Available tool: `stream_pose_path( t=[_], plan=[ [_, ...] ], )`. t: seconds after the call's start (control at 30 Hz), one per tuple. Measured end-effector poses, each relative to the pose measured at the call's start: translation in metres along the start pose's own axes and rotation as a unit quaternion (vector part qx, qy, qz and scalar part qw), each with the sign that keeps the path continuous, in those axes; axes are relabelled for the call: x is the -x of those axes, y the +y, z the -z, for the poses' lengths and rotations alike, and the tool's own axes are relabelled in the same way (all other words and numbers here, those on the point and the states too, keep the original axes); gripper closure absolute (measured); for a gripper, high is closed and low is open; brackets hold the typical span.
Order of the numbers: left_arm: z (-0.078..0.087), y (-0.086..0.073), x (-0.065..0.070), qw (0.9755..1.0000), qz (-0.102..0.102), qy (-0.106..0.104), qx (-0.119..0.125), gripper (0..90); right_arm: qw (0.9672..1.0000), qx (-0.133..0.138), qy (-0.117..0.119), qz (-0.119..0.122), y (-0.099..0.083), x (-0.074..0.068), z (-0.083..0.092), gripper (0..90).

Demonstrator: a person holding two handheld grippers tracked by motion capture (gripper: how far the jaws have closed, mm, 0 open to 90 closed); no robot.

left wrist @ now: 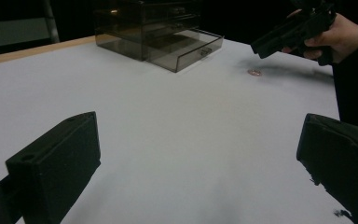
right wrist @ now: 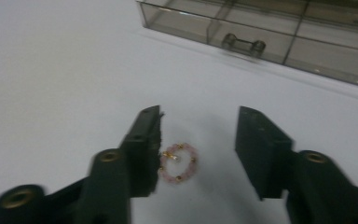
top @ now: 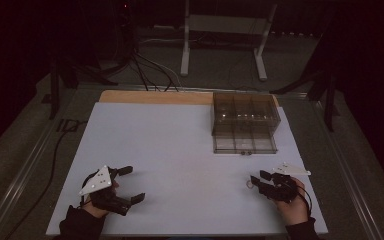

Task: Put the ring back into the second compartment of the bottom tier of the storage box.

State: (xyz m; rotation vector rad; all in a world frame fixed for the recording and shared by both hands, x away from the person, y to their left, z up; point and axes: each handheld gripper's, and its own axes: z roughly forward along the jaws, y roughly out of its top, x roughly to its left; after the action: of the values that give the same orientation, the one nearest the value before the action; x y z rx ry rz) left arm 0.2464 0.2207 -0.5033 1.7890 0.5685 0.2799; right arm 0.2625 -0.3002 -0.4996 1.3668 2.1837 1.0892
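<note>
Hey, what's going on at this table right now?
A person sits at a white table with a gripper in each hand. The right gripper is lowered over a small pink bead bracelet lying on the table, its jaws on either side of it but not yet pressing it. The left gripper rests open off to the side, holding nothing. At the far side stands a smoky clear drawer box with its bottom drawer pulled out, likely where the bracelet is headed.

A dim room surrounds the white worktop (top: 170,150), whose far edge shows bare wood. Beyond it, at the top of the frame, a white metal stand (top: 225,30) rests on grey floor (top: 215,75) among black cables (top: 150,70).
</note>
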Motion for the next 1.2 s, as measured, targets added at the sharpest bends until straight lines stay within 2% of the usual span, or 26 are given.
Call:
stream_pose_path(
  t=[0.3, 0.47, 0.67, 0.7, 0.83, 1.2],
  plan=[
    [0.000, 0.000, -0.001, 1.0000, 0.000, 0.000, -0.001, 0.6, 0.9995, -0.029, 0.010, -0.007, -0.003, 0.001, -0.008, 67.1],
    [0.000, 0.000, 0.000, 1.0000, 0.000, 0.000, 0.001, 0.6, 0.9992, -0.037, 0.000, -0.016, -0.005, 0.002, -0.014, 70.7],
    [0.000, 0.000, 0.000, 1.0000, -0.001, 0.000, 0.000, 0.6, 0.9985, -0.055, -0.005, -0.003, -0.007, -0.003, -0.020, 74.7],
    [0.000, -0.001, 0.000, 1.0000, 0.001, -0.002, -0.001, 0.6, 0.9982, -0.058, -0.014, 0.007, -0.006, -0.006, -0.021, 80.1],
    [-0.001, -0.001, 0.000, 1.0000, -0.002, -0.001, -0.001, 0.6, 0.9972, -0.063, -0.032, 0.027, -0.006, -0.011, -0.022, 85.0],
    [-0.001, -0.001, 0.001, 1.0000, -0.002, -0.001, -0.004, 0.6, 0.9969, -0.071, -0.030, 0.015, -0.004, -0.010, -0.023, 86.7]
  ],
)
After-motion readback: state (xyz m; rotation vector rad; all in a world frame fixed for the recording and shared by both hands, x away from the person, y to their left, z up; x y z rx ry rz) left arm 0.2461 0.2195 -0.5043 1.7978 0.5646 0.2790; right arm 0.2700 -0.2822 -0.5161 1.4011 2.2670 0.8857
